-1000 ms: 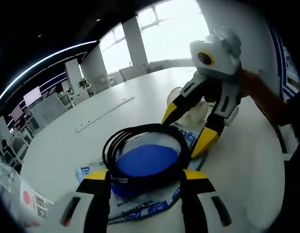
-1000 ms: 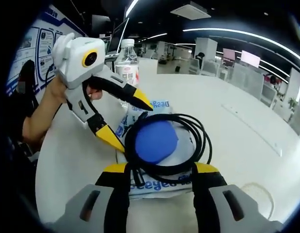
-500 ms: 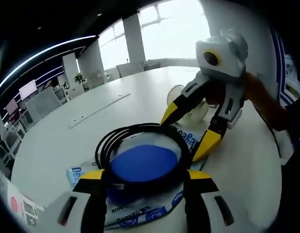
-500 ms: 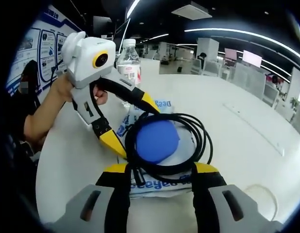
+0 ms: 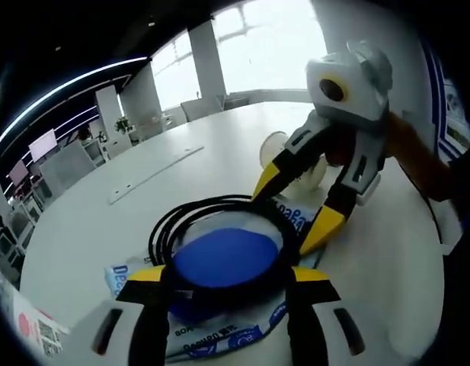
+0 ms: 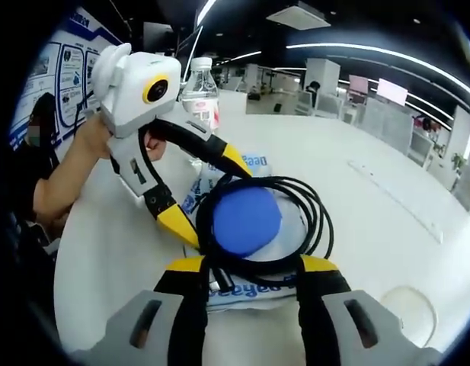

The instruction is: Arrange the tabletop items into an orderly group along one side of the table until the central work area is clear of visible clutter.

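My left gripper [image 5: 227,276] and right gripper [image 6: 251,267], fingers spread, flank the cable [image 5: 219,210] coiled round a blue disc [image 5: 223,255] on the table [image 5: 120,221].

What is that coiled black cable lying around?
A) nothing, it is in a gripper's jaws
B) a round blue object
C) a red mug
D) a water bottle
B: in the right gripper view the coiled black cable rings a round blue object on printed packets, while the water bottle stands apart behind them.
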Demonstrator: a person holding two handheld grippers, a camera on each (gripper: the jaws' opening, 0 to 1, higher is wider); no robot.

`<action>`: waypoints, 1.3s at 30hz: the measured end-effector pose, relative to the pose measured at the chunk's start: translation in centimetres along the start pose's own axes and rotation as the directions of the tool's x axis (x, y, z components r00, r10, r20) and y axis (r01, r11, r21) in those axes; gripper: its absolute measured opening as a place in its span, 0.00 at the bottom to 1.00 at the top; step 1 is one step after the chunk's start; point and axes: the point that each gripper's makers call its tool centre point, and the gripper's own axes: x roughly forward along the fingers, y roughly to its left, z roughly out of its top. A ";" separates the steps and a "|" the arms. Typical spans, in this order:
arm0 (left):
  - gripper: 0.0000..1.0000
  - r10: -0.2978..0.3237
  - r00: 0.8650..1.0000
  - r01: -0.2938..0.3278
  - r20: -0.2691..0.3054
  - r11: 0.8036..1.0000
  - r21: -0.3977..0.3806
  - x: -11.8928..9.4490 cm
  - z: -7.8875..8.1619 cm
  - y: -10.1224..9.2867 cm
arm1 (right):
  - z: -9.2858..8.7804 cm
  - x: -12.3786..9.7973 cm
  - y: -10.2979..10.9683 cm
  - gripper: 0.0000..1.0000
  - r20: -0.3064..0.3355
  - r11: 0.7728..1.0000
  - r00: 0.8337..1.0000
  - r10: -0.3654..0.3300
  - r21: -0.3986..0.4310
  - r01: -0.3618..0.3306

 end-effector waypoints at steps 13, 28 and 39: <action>0.60 0.023 1.000 -0.023 0.021 1.000 0.018 -1.1 0.3 0.0 | 0.9 -0.7 0.5 0.38 0.040 1.000 0.999 0.006 -0.004 -0.006; 0.59 0.033 0.997 -0.036 0.066 0.999 0.034 -2.8 1.3 -2.0 | 2.1 -2.3 1.3 0.34 0.083 0.999 0.997 0.005 -0.032 -0.003; 0.59 0.028 0.997 -0.030 0.072 0.999 0.033 -2.7 1.3 -1.0 | 2.0 -2.5 1.7 0.33 0.091 1.000 0.995 0.030 -0.011 -0.029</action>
